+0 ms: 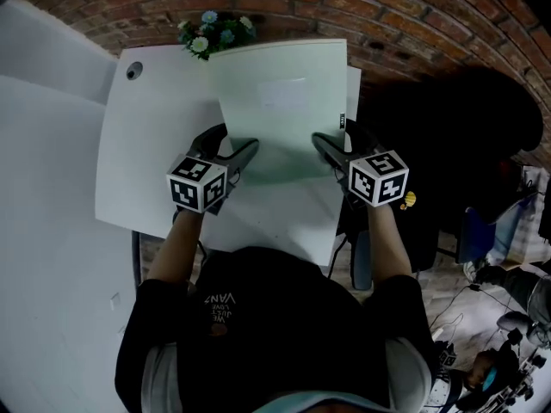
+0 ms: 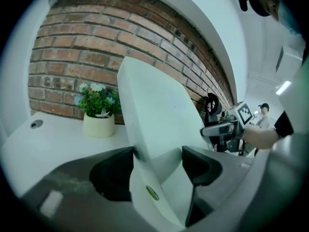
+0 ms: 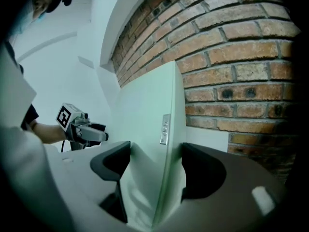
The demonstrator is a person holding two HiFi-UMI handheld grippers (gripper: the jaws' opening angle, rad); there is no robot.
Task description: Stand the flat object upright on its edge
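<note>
A flat pale green-white panel (image 1: 284, 101) is tilted up off the white table (image 1: 146, 144), with its far edge toward the brick wall. My left gripper (image 1: 232, 149) is shut on its left edge and my right gripper (image 1: 334, 144) on its right edge. In the left gripper view the panel (image 2: 159, 115) fills the gap between the jaws of the left gripper (image 2: 158, 161). The right gripper view shows the panel (image 3: 145, 115) edge-on with a small label (image 3: 165, 128), pinched in the right gripper (image 3: 155, 163).
A potted plant (image 1: 215, 31) stands at the table's back edge against the brick wall (image 1: 387, 7). A round cable hole (image 1: 133, 71) is at the table's far left corner. Dark floor with clutter lies to the right.
</note>
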